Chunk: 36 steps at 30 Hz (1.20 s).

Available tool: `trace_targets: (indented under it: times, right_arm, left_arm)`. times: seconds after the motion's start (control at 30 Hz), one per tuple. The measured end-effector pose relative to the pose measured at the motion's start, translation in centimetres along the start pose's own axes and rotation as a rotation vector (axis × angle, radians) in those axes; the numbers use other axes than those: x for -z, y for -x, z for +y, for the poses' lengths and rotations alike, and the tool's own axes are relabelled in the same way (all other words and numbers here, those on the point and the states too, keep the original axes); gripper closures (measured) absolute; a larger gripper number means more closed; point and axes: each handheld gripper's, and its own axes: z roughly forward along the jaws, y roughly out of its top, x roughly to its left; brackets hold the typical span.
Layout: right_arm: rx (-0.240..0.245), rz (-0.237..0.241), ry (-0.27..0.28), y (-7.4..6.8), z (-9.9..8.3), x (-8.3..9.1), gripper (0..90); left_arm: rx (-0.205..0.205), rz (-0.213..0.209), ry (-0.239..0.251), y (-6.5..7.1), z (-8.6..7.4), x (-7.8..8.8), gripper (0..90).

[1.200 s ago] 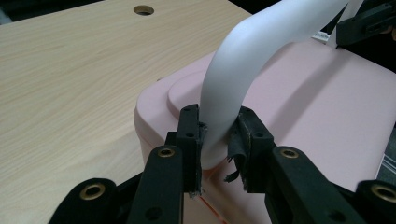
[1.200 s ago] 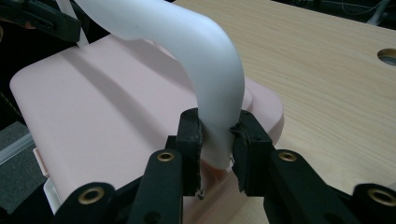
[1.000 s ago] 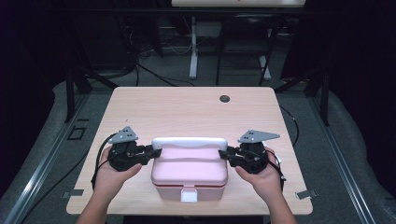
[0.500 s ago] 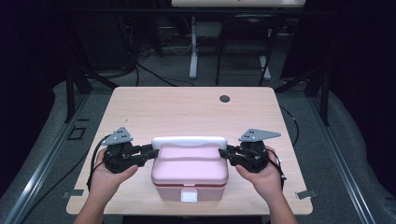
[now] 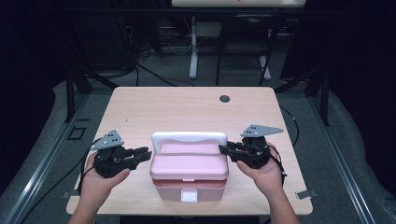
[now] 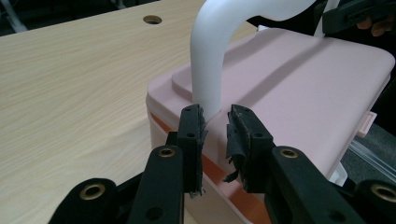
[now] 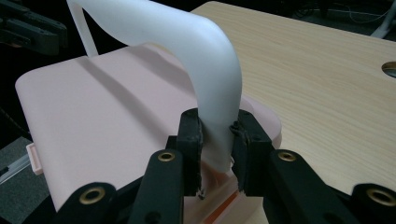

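The right gripper [image 7: 215,135] pinches the smooth, curved white handle [image 5: 188,138] of the rounded pink plastic box [image 5: 189,169]. The left gripper [image 6: 215,126], its jaws just closing narrow, holds nothing.

The left tool [image 5: 145,153] has let go of the white handle [image 5: 189,138], jaws just closing.

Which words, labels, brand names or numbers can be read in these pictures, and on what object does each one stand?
None: no readable text.
Pink box: plain lid, no label.
White handle: blank.
White latch: blank.
Table: bare wood grain.
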Motion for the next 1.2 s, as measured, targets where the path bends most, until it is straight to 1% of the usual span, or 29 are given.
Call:
trace_targets:
  times: [0.03, 0.1, 0.2, 0.23, 0.37, 0.43, 0.5, 0.57, 0.6, 0.73, 0.77, 0.87, 1.0, 1.2]
  right_arm:
    - [-0.002, 0.001, 0.002, 0.0, 0.1, 0.0, 74.0]
    - [-0.008, 0.004, 0.001, 0.1, 0.2, 0.0, 74.0]
    - [-0.016, 0.010, 0.005, 0.3, 0.4, 0.1, 74.0]
    - [-0.018, 0.011, 0.006, 0.3, 0.4, 0.1, 74.0]
    - [-0.021, 0.017, 0.011, 0.5, 0.7, 0.1, 74.0]
    - [-0.026, 0.020, 0.014, 0.5, 0.8, 0.2, 74.0]
    - [-0.032, 0.023, 0.018, 0.6, 0.9, 0.2, 74.0]
    - [-0.035, 0.026, 0.019, 0.7, 1.0, 0.2, 74.1]
    - [-0.038, 0.027, 0.024, 0.7, 1.0, 0.2, 74.1]
    - [-0.048, 0.030, 0.028, 0.8, 1.1, 0.3, 74.2]
    - [-0.049, 0.031, 0.028, 0.9, 1.1, 0.3, 74.2]
    - [-0.051, 0.031, 0.033, 0.9, 1.1, 0.2, 74.2]
    - [-0.055, 0.032, 0.037, 1.0, 1.2, 0.2, 74.2]
    - [-0.056, 0.031, 0.041, 1.0, 1.2, 0.2, 74.2]
  left_arm:
    - [0.008, 0.004, 0.001, 0.0, -0.1, 0.1, 74.4]
    - [0.005, 0.008, -0.003, -0.1, -0.2, 0.2, 74.4]
    - [0.016, 0.019, -0.005, -0.2, -0.5, 0.3, 74.3]
    - [0.012, 0.021, -0.008, -0.2, -0.5, 0.3, 74.3]
    - [0.019, 0.029, -0.013, -0.2, -0.8, 0.4, 74.1]
    - [0.014, 0.031, -0.021, -0.2, -0.9, 0.4, 74.1]
    - [0.021, 0.034, -0.025, -0.2, -1.0, 0.4, 74.2]
    - [0.017, 0.034, -0.035, -0.2, -1.0, 0.4, 74.1]
    - [0.018, 0.037, -0.031, -0.2, -1.1, 0.4, 74.2]
    - [0.012, 0.035, -0.042, -0.1, -1.2, 0.3, 74.1]
    - [0.017, 0.035, -0.045, 0.0, -1.3, 0.2, 73.8]
    - [0.011, 0.028, -0.070, -0.1, -1.4, -0.1, 73.4]
    - [0.002, 0.024, -0.085, 0.0, -1.6, -0.4, 73.2]
    - [-0.007, 0.014, -0.089, 0.5, -1.5, -0.7, 72.2]
